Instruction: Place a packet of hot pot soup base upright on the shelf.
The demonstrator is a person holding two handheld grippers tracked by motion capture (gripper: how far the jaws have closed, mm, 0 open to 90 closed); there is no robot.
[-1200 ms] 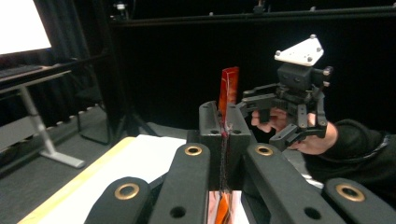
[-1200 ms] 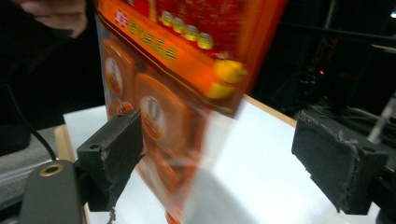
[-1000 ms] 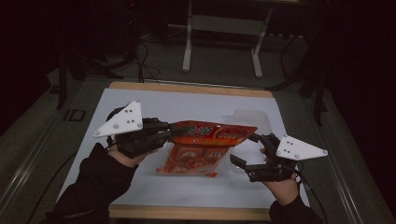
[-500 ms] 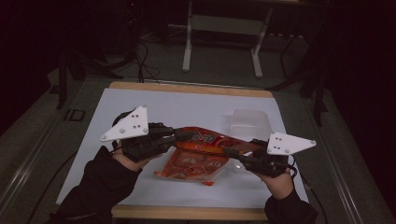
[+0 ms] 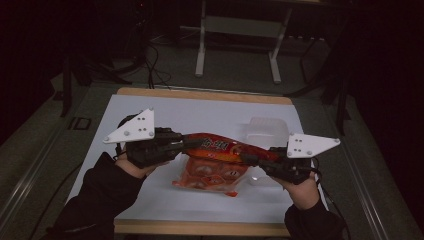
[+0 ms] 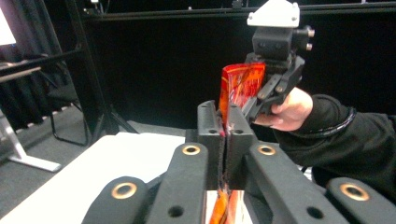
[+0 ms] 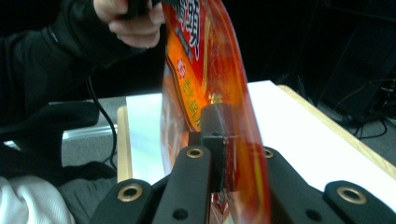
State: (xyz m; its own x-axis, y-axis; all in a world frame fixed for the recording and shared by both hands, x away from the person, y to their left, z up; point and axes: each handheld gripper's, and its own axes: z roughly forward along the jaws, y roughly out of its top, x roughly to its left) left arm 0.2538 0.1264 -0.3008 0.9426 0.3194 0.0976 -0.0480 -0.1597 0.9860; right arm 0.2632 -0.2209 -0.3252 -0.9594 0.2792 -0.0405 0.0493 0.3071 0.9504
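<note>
Two grippers pinch glossy orange snack bag [image 5: 220, 155] | crinkled film, taut top edge

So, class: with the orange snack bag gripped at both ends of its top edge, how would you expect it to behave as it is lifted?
Probably floppy: the snack bag sags below the left gripper and right gripper. Likely light, since thin edge pinches carry it. Its glossy film may be slippery.

An orange-red printed snack bag [image 5: 215, 162] hangs stretched between my left tongs [image 5: 181, 145] and right tongs [image 5: 255, 159], top edge pinched at both ends, its body sagging toward the white counter [image 5: 200, 112].
</note>
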